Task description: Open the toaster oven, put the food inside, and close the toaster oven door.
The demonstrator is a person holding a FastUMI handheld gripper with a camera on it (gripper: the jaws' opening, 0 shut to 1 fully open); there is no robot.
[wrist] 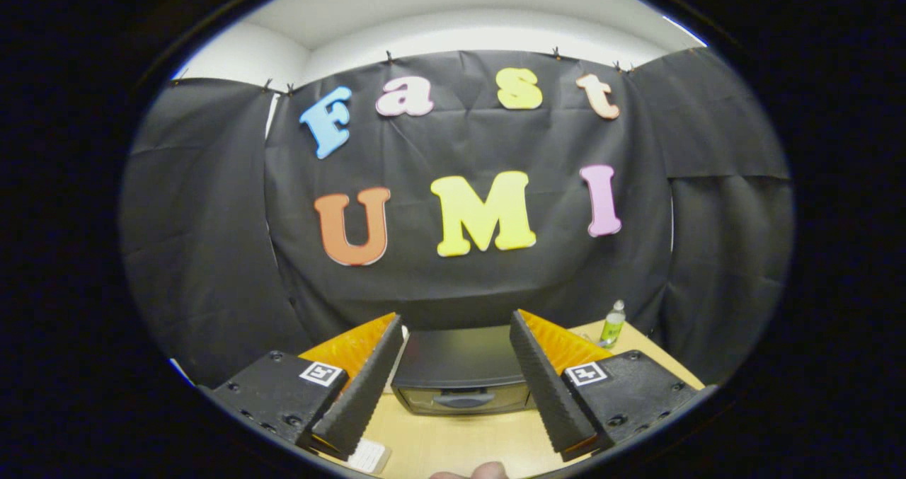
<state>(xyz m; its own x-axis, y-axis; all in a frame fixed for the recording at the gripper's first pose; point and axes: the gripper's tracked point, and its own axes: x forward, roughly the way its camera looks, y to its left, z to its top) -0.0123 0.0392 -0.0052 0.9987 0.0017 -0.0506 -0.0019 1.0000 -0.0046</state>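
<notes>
Facing the dark boxy toaster oven (460, 373) on the pale wooden bench (467, 443), the gripper (456, 383) holds its jaws wide apart and empty; the door handle (463, 398) lies crosswise dead ahead between them

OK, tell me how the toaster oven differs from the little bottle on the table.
The toaster oven is dark, wide and boxy; the bottle is clear, slim and upright. The oven sits between the open gripper's fingers, just ahead; the bottle stands off to the right near the cloth wall. Both rest on the wooden table.
</notes>
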